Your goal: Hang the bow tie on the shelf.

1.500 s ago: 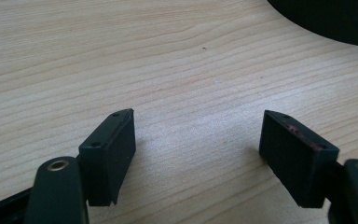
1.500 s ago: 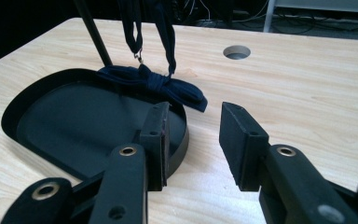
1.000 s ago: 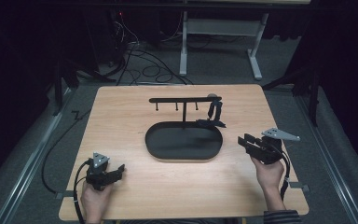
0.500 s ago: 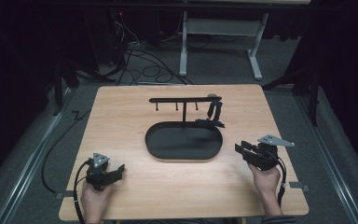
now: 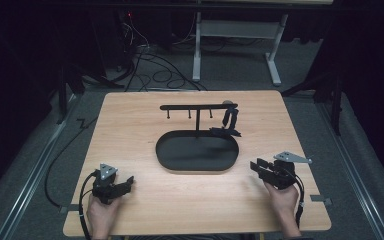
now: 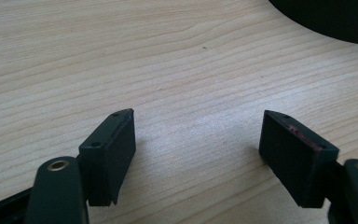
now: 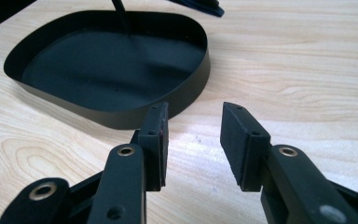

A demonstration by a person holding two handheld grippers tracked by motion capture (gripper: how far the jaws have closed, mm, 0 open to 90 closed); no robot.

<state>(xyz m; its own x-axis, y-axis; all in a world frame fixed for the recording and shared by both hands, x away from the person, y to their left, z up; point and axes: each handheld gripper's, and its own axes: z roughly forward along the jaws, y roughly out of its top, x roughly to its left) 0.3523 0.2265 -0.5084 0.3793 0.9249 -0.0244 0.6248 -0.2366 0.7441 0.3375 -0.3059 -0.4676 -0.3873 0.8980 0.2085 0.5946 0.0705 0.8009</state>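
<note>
The right gripper (image 5: 258, 167) lay low over the wooden table (image 5: 130, 120), held in the person's right hand (image 5: 283, 197), and its fingers (image 7: 154, 135) stood apart with only bare wood between them, gripping nothing. Just ahead of those fingertips, close but apart from them, sat the black oval tray (image 7: 193, 79), its near wall curving past the tip of the finger on the left in the right gripper view. From the tray's floor a thin post rose to a black hook rack (image 5: 198, 106), beyond the tray as seen from the fingers, and a dark object (image 5: 228, 121) hung or leaned at the rack's end, its foot resting by the tray's far rim; what it was could not be told. The left gripper (image 5: 125, 183) rested near the table's front edge in the left hand (image 5: 101, 212), its fingers (image 6: 109, 151) spread wide over empty wood. The tray's edge (image 6: 326, 23) showed well ahead of them and off to one side, well apart from both pads.
</note>
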